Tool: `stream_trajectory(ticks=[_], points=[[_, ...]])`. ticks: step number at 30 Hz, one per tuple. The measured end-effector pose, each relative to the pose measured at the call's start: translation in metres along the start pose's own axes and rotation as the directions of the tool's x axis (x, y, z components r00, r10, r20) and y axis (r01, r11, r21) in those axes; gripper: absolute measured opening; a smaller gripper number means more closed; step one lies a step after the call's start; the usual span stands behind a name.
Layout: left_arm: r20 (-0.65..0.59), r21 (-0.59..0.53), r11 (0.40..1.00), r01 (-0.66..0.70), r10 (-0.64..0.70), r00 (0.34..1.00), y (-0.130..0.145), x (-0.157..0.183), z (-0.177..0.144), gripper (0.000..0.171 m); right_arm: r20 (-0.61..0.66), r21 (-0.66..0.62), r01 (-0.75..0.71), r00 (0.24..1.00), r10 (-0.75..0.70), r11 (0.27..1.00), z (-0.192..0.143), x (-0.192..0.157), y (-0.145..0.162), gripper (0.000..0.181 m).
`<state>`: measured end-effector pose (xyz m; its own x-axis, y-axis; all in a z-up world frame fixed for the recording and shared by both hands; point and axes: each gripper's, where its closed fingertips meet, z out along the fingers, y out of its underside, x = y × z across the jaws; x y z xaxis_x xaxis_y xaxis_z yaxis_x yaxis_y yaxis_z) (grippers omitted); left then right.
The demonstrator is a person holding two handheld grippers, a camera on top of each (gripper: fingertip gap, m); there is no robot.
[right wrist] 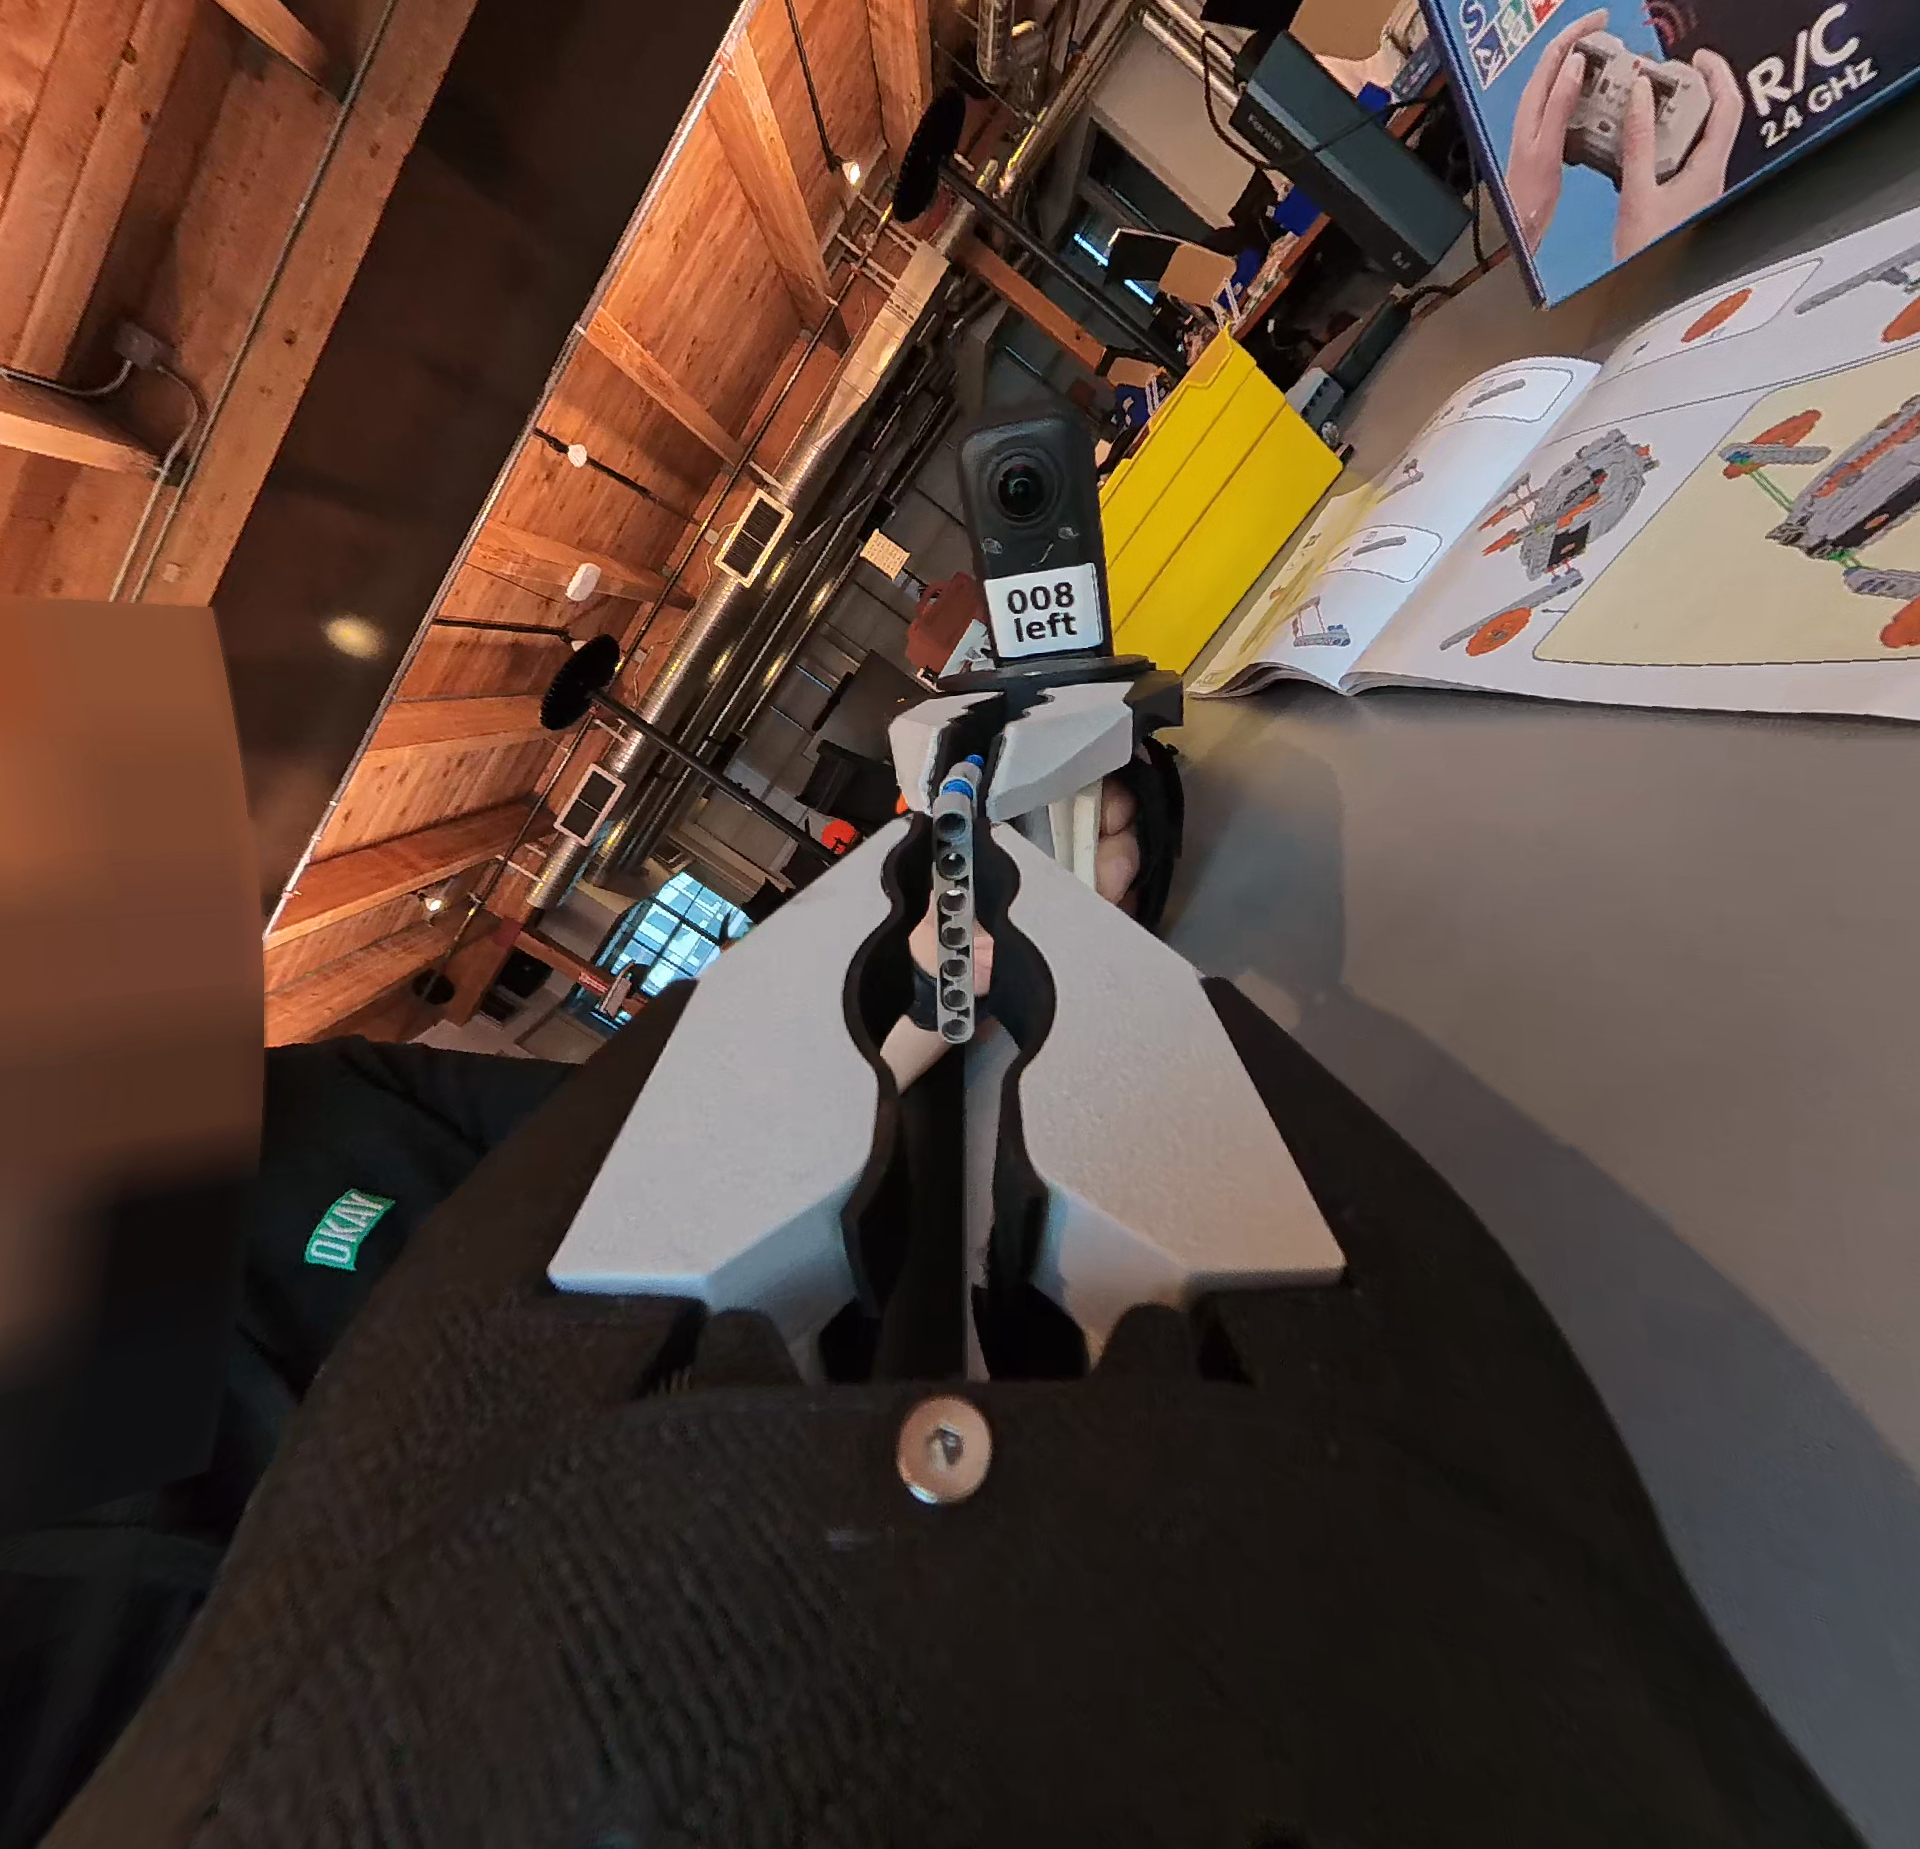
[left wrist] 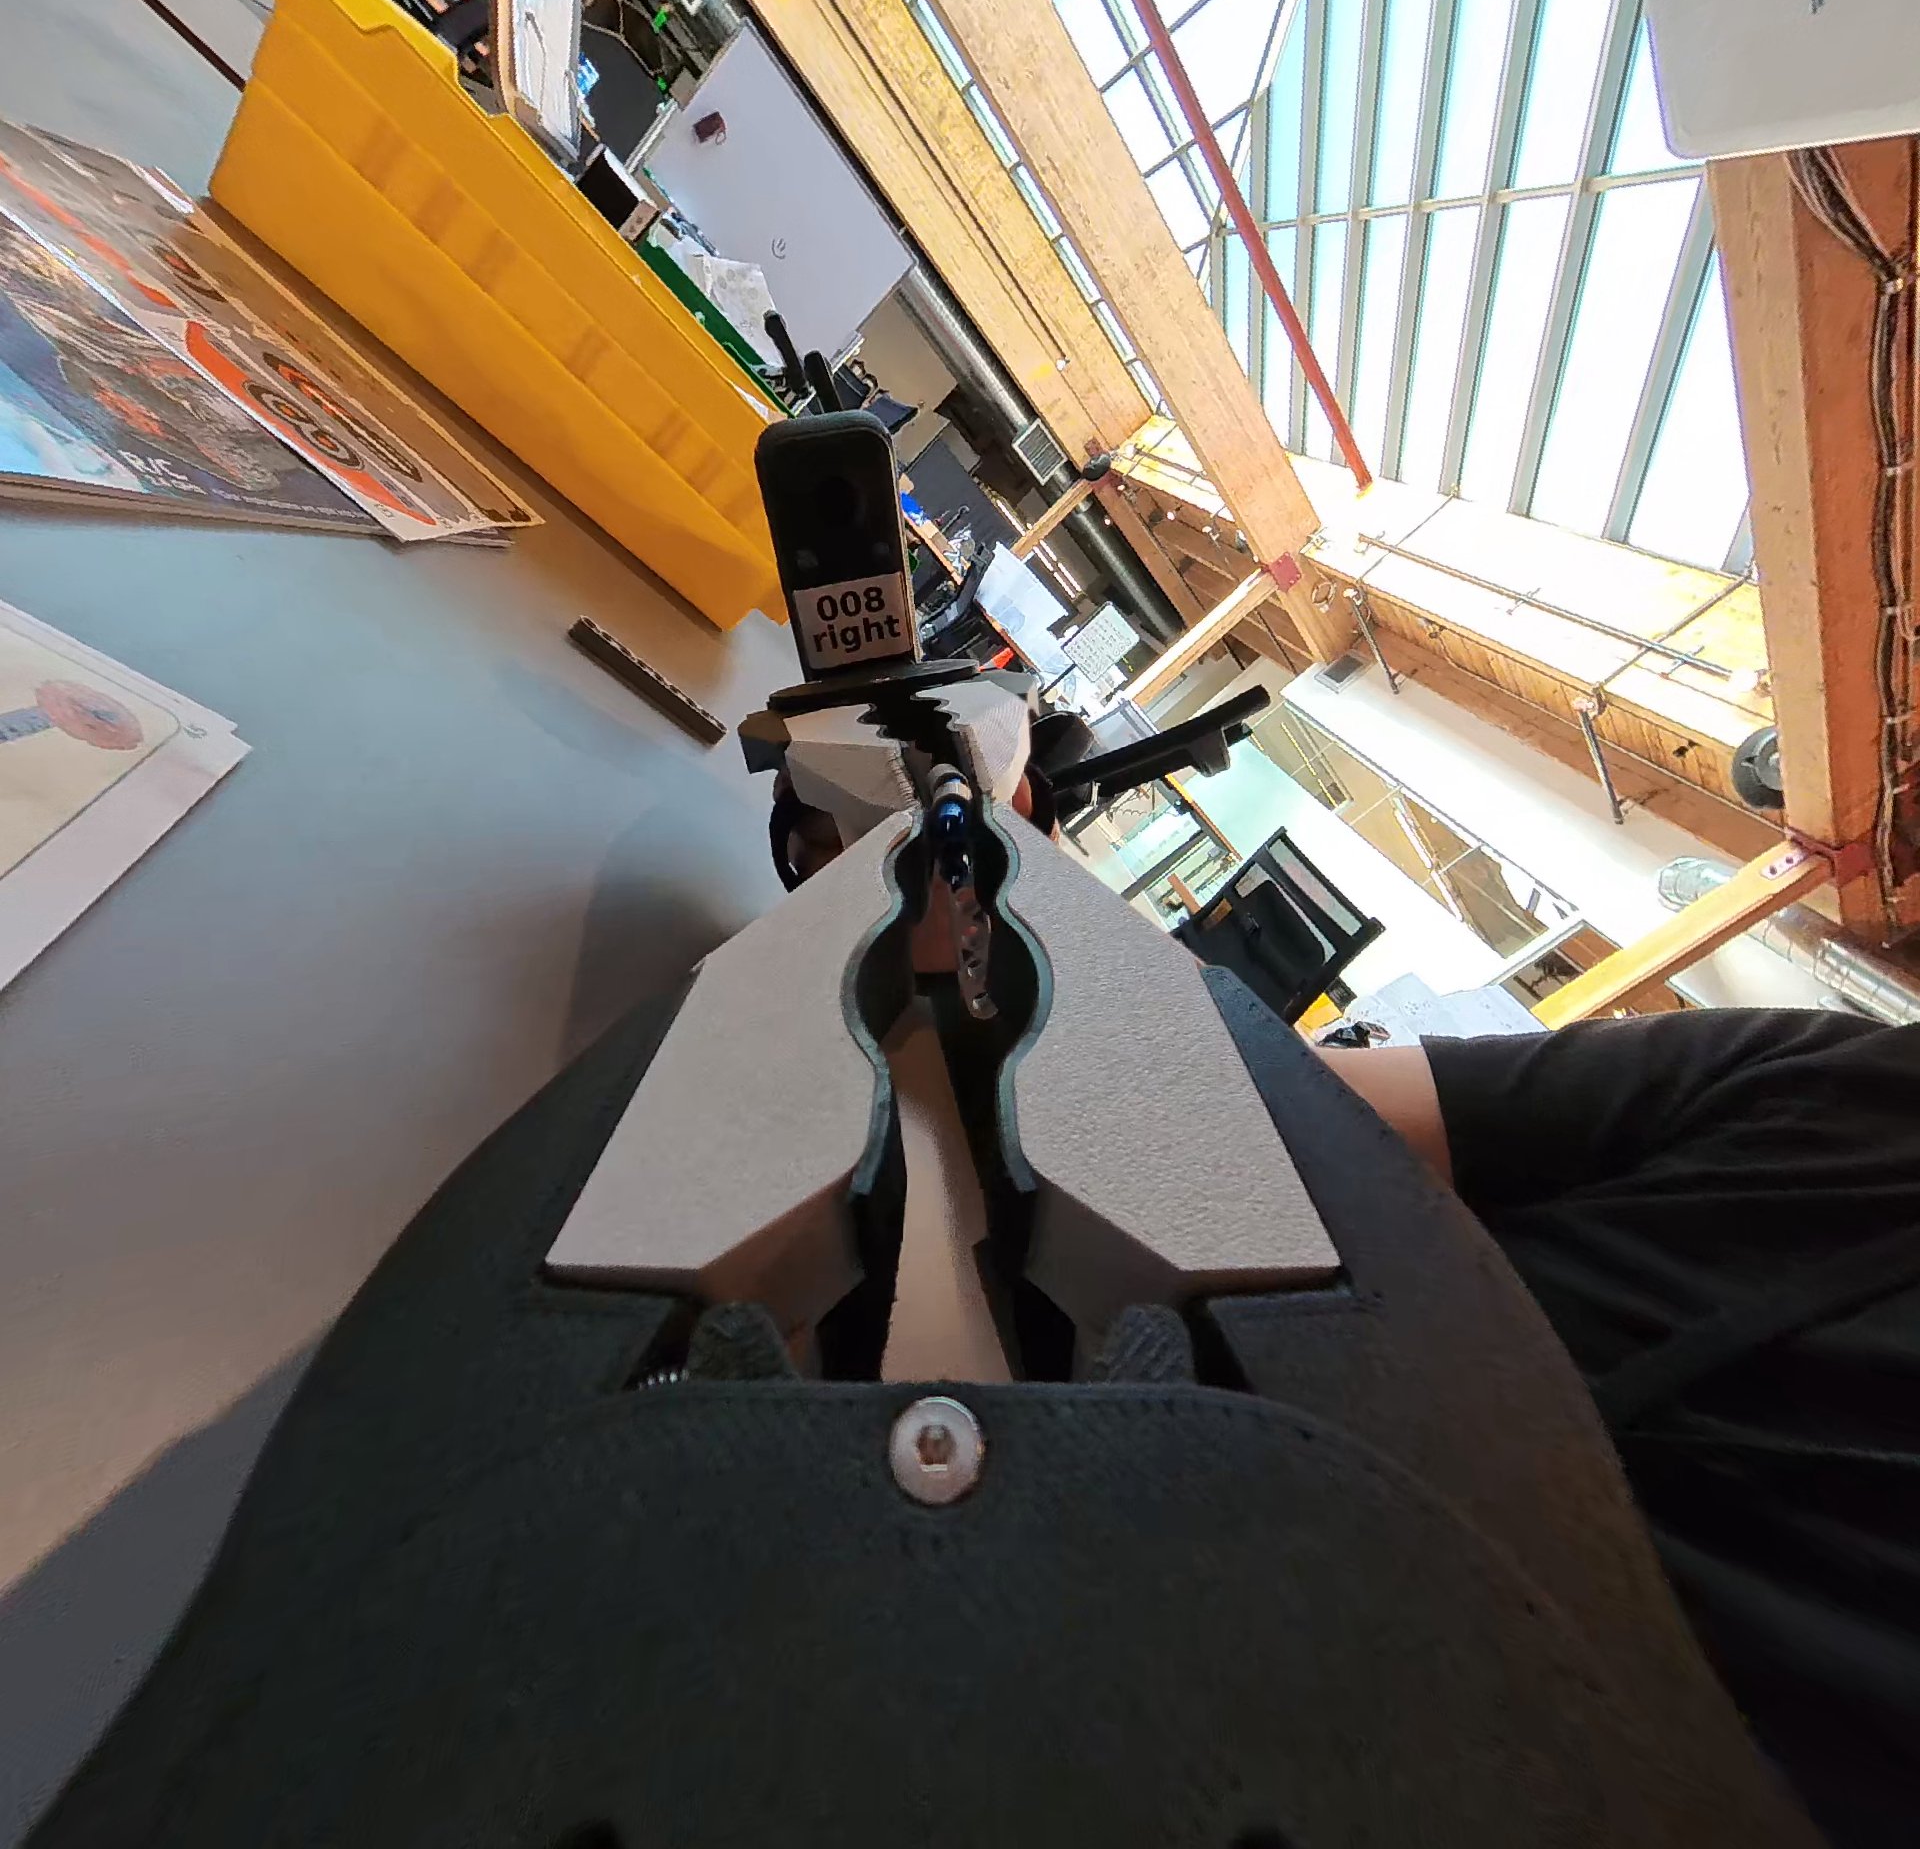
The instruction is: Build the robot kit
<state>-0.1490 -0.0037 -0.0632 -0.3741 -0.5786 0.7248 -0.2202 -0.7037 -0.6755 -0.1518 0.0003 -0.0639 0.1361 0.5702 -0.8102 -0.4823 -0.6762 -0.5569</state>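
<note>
My two grippers meet tip to tip above a grey table (left wrist: 364, 864), both rolled on their side. My right gripper (right wrist: 948, 843) is shut on a grey beam with a row of holes (right wrist: 951, 926), whose holes face its camera. My left gripper (left wrist: 951, 833) is shut on a small blue pin (left wrist: 951, 812). The pin sits at the beam's far end hole (right wrist: 964, 769). In the left wrist view the beam (left wrist: 971, 958) shows edge-on through the finger gap. The right gripper (left wrist: 914, 739) faces me there, and the left gripper (right wrist: 1003, 750) shows likewise in the right wrist view.
A yellow bin (left wrist: 468, 272) stands on the table and also shows in the right wrist view (right wrist: 1205, 511). A black beam (left wrist: 644, 677) lies near it. An open instruction booklet (right wrist: 1558, 552) and a printed kit box (right wrist: 1662, 85) lie on the table. A person's black sleeve (left wrist: 1662, 1228) is close by. Less than 4 cm separates the two grippers' tips.
</note>
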Motion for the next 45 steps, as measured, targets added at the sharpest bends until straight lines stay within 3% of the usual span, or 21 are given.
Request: stream_trajectory(ticks=[18,33,45], points=[[-0.077,-0.046,0.997,0.058,-0.062,0.995,0.008,0.01,0.002,0.006,0.085,-0.058,-0.042,0.995,0.047,0.997,-0.002,-0.011,0.008,0.004],[-0.044,-0.095,0.992,0.08,-0.084,0.995,0.021,0.003,-0.002,0.005,0.011,-0.134,-0.021,1.0,0.023,0.991,-0.001,-0.001,0.022,0.005],[0.07,-0.122,0.992,0.039,-0.031,0.997,0.027,-0.011,-0.003,0.005,-0.121,-0.152,0.031,0.991,-0.05,0.988,-0.003,0.015,0.026,0.005]])
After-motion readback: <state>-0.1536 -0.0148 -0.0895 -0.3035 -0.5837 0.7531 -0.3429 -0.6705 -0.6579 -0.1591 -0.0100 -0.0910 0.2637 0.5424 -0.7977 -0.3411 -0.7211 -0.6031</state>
